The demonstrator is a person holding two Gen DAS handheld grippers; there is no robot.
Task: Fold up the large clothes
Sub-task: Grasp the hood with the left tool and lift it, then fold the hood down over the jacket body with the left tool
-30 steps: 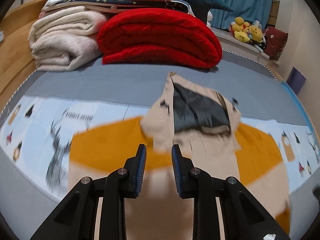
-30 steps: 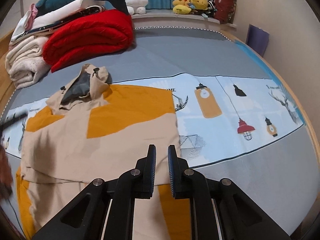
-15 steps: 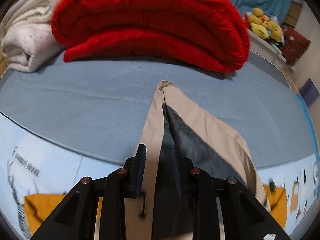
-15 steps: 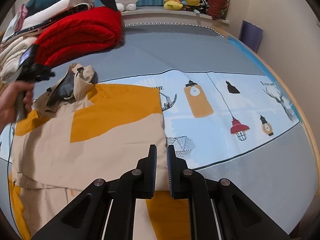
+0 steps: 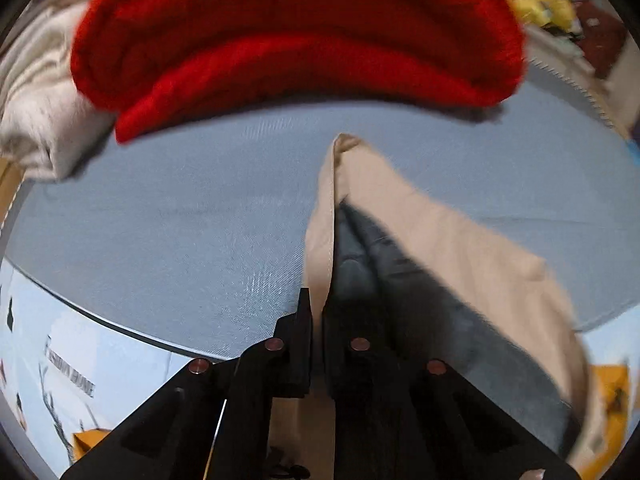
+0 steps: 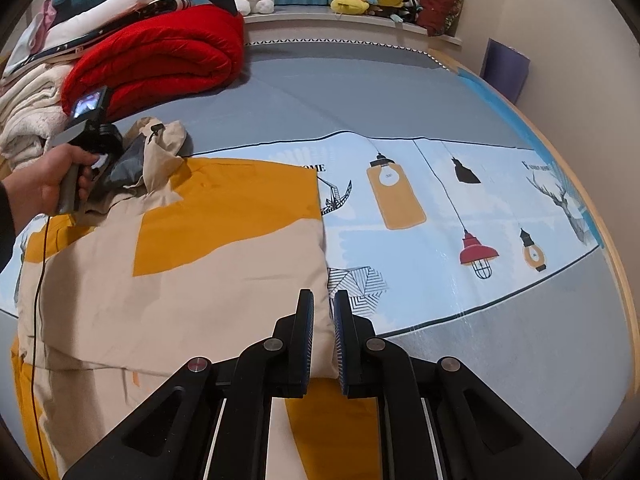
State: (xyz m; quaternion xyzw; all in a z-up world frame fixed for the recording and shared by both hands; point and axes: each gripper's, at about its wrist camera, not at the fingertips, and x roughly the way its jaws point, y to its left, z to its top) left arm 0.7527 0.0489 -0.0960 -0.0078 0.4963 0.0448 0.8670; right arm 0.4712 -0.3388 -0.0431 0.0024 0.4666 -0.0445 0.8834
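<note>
The left tool [image 5: 318,312] is clamped on the beige-and-orange hooded jacket's [image 6: 168,264] hood edge; right tool [image 6: 323,320] pinches its side fold. Thin fabric could slip free when pulled.

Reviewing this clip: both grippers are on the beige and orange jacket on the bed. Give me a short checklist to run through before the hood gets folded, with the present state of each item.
1. Left gripper shut on the beige hood with grey lining: ok, its edge runs between the closed fingers.
2. Right gripper shut on the folded side edge of the beige and orange jacket: ok, fabric sits between the fingers.
3. Jacket body flat on the patterned bedsheet: ok, only slight creases.
4. Hood clear of the folded red blanket: ok, grey sheet shows between them.
5. Black cable trailing from the left gripper off the jacket: not ok, it lies across it.
6. Sleeves tucked in: cannot tell.
</note>
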